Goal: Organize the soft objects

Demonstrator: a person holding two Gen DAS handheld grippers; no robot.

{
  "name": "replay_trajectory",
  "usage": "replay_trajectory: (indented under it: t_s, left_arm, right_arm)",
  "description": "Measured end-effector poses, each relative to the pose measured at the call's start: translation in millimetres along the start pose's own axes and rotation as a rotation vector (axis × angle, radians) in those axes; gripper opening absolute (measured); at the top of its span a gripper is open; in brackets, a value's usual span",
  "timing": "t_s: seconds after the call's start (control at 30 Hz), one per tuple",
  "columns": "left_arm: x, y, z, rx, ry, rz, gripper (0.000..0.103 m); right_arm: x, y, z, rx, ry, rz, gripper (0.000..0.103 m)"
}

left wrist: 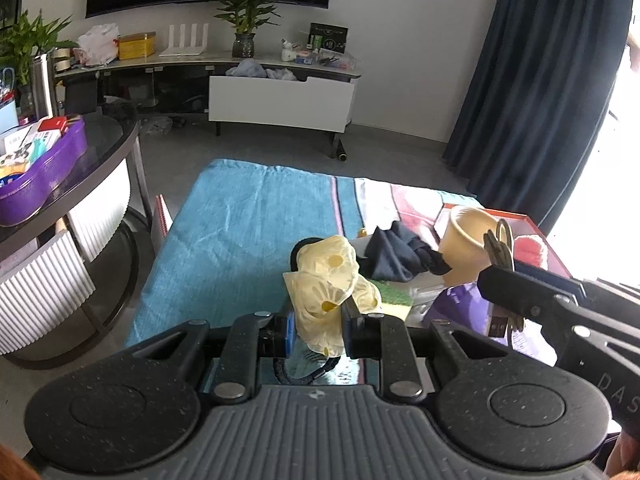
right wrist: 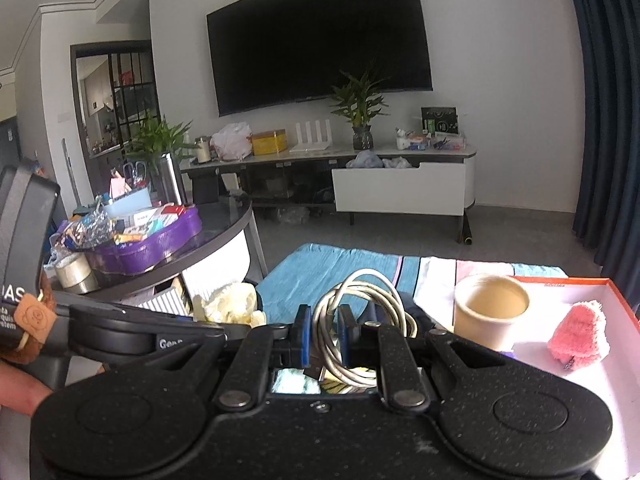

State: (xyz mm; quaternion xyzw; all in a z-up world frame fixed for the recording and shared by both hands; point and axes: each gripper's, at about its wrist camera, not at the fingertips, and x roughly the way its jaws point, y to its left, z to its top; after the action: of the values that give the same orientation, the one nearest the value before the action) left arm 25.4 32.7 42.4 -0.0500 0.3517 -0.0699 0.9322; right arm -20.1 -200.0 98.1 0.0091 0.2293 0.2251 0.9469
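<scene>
I am holding a yellow cloth (left wrist: pixel 326 288) clamped in the left tongs (left wrist: pixel 319 326) above the blue towel (left wrist: pixel 248 232), while the right tongs (right wrist: pixel 323 334) are pinching shut on a coiled cable (right wrist: pixel 362 320) beside the cup (right wrist: pixel 490 312). The risk, I judge, is the cloth (bunched, only partly caught) slipping free, or the cable's loose loops snagging the cup and tipping it toward the box (right wrist: pixel 616 364) with the pink puff (right wrist: pixel 580 338).

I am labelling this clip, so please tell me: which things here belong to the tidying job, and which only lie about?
Job:
pale yellow dotted cloth
coiled grey cable
dark navy cloth
fluffy pink cloth
orange-rimmed box

Lying about:
beige paper cup
purple tin
tape roll
</scene>
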Motion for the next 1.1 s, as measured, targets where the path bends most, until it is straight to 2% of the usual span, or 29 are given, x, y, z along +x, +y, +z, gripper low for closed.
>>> replay_trajectory:
  t_s: [0.43,1.1]
  left_arm:
    - [2.7,-28.6,8.8,0.038,-0.012,-0.045,0.023]
    - [14.2,-83.5,18.1,0.109,-0.02,-0.115,0.023]
  right_arm:
    - [-20.1,-25.9,10.5,0.027,-0.054,-0.064,0.018]
    - [-48.2,-74.6,5.6,0.107,-0.109,-0.169,0.018]
